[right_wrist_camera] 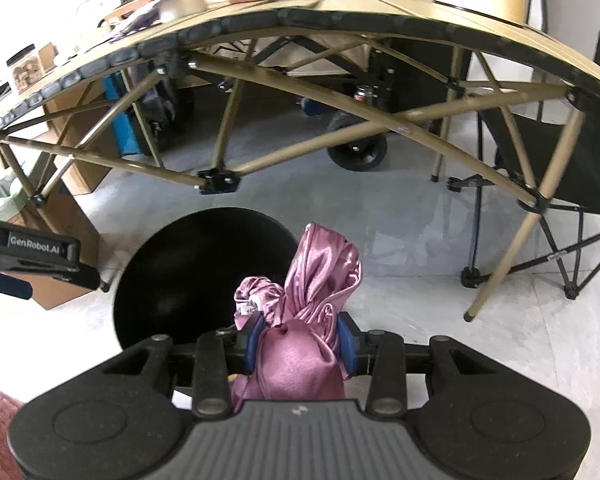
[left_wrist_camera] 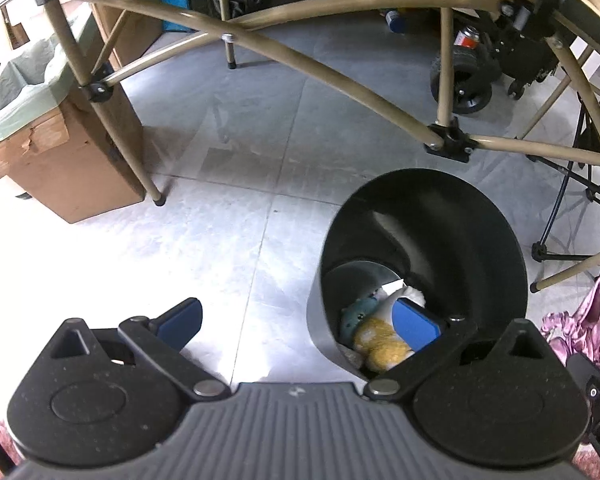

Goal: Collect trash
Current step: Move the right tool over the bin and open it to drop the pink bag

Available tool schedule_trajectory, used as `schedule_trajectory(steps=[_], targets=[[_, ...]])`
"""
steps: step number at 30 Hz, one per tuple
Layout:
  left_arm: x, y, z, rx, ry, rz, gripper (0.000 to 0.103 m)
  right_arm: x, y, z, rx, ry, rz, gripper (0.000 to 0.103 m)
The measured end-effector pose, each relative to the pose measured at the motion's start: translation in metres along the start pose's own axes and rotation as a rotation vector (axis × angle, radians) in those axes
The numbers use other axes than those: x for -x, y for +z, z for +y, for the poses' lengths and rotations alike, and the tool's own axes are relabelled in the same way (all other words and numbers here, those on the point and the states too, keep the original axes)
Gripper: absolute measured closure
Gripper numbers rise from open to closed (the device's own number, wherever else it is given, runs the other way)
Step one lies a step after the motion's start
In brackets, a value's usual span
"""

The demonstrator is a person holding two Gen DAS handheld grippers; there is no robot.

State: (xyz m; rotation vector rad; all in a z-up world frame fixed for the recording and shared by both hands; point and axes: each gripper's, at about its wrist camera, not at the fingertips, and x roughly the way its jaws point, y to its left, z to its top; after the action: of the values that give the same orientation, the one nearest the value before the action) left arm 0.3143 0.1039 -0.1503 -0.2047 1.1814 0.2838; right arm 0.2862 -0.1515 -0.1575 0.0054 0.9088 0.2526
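Note:
A black round trash bin stands on the grey floor in front of a folding table; it also shows in the right wrist view. Inside it lie a yellow-and-white soft item and a teal one. My left gripper is open and empty, its right finger over the bin's near rim. My right gripper is shut on a pink satin cloth, held just above the bin's right rim. The cloth shows at the right edge of the left wrist view.
A tan-framed folding table spans the back, its legs and cross braces close behind the bin. A cardboard box with a green liner stands at left. A black folding chair is at right. A wheeled cart sits under the table.

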Motion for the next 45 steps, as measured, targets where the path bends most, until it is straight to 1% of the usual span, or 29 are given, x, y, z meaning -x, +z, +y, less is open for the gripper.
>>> schedule_trajectory(steps=[10, 23, 32, 45], targets=[[0.003, -0.001, 0.039, 0.057, -0.008, -0.006, 0.0, -0.013, 0.014, 0.044, 0.052, 0.031, 0.019, 0.066], [0.004, -0.003, 0.078, 0.12, -0.017, -0.004, 0.0, -0.044, 0.022, 0.081, 0.068, 0.032, 0.093, 0.065], [0.004, -0.005, 0.092, 0.144, -0.023, 0.005, 0.0, -0.065, 0.023, 0.091, 0.06, 0.019, 0.157, 0.065], [0.004, -0.006, 0.097, 0.146, -0.032, 0.01, 0.0, -0.083, 0.021, 0.104, 0.086, 0.006, 0.206, 0.065]])
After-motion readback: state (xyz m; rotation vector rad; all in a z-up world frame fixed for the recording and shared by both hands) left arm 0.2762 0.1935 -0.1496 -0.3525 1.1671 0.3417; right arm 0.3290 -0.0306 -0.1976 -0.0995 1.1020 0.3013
